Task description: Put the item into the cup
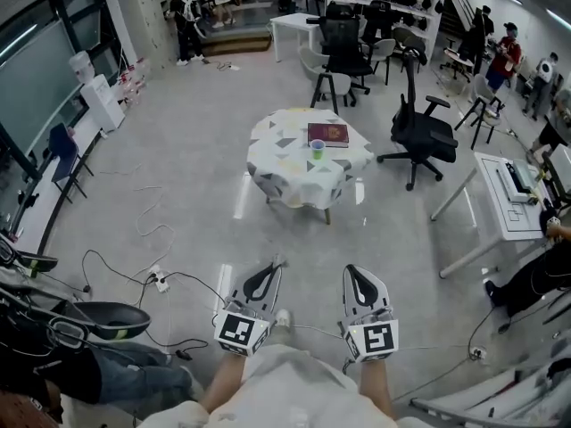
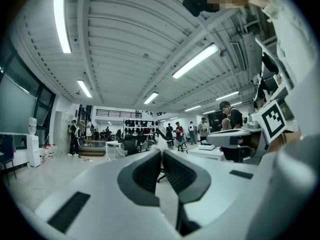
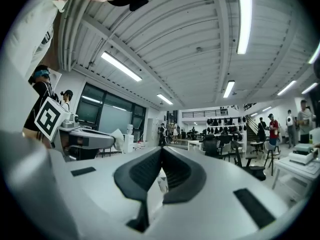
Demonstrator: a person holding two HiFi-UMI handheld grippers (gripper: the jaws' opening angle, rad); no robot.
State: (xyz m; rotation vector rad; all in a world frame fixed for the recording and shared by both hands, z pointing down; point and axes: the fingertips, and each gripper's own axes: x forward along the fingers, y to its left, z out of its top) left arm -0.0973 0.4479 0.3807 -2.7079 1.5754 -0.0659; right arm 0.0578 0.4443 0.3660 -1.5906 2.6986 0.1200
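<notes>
I hold both tongs low and close to my body, well apart from the worktop (image 1: 278,166), which stands ahead of me in the middle of the open floor. The left tongs (image 1: 277,263) are shut tight: in the left gripper view the two ribbed pads (image 2: 148,172) meet at their tips with nothing between them. The right tongs (image 1: 351,269) are the same, pads pressed together at the tip and empty. Each carries its marker cube (image 1: 241,331) at the near end, just above my forearms, and both point forward toward the worktop.

The worktop is a small round table under a white cloth printed with grey and yellow triangles. The green cup (image 1: 318,149) stands upright on it, toward the side nearest me and a little right of centre. A dark red book (image 1: 328,135) lies flat just behind the cup; I cannot tell from here whether the two touch. Which thing is meant to go into the cup I cannot make out at this range.

A black office chair (image 1: 421,133) stands on the floor to the right of the worktop, and another black chair (image 1: 343,50) beyond it. A white desk (image 1: 501,205) sits at the far right. Cables (image 1: 150,232) trail over the floor on my left, running to a power strip (image 1: 161,282). People stand at the back of the room.
</notes>
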